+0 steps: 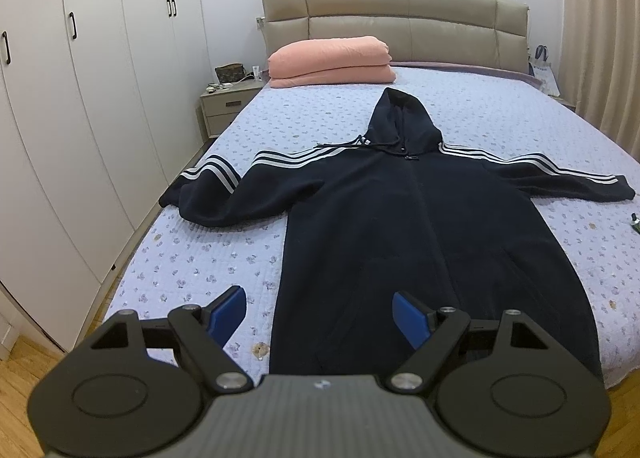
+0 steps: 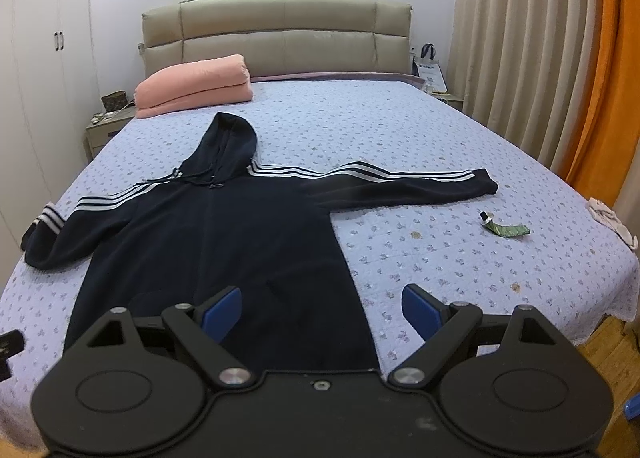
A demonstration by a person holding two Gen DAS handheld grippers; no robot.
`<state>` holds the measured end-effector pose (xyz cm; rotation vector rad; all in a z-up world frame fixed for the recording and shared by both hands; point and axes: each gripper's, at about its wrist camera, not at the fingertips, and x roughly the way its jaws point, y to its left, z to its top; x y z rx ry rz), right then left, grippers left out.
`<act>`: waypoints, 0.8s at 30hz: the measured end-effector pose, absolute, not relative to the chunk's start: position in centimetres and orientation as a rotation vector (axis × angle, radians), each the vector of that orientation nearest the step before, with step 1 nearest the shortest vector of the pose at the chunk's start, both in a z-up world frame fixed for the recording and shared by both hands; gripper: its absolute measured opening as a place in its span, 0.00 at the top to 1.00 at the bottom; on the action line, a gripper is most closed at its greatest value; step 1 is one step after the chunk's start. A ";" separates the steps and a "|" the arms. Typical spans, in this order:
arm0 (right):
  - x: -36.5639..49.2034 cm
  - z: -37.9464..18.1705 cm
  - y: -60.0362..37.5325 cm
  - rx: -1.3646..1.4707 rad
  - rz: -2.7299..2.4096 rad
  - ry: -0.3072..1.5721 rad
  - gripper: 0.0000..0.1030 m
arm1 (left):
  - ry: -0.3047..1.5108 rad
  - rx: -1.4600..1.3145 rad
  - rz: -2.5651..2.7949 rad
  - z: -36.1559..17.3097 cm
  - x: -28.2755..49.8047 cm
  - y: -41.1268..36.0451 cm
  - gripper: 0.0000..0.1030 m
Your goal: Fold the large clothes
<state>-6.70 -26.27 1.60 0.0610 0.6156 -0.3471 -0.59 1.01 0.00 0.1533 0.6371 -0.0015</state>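
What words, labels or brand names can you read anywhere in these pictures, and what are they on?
Nothing can be read for certain.
Paper bag beside the headboard: blue print, too small and blurred to read.
Green tube on the bed: any label is too small to read.
Brown patterned handbag on the nightstand: a repeating pattern, no legible letters.
Navy hoodie: only white stripes, no text showing.
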 end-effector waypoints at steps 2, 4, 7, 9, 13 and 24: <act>-5.8 0.9 -28.0 0.079 -0.363 0.621 0.00 | 0.644 0.153 0.005 -0.2 0.1 0.8 0.20; -4.6 0.1 -30.0 0.102 -0.386 0.633 0.00 | 0.641 0.164 0.020 -0.4 0.8 0.3 0.20; -2.1 -1.6 -34.2 0.156 -0.407 0.639 0.00 | 0.648 0.159 0.030 -1.1 2.7 -0.5 0.20; -0.1 -2.6 -37.4 0.187 -0.411 0.640 0.00 | 0.673 0.129 0.026 -1.9 4.3 -1.1 0.20; 4.3 -3.9 -44.8 0.231 -0.414 0.634 0.00 | 0.689 0.103 0.025 -3.1 8.1 -2.8 0.20; 18.5 -6.9 -68.1 0.478 -0.437 0.573 0.03 | 0.689 0.067 -0.036 -8.4 18.2 -10.2 0.20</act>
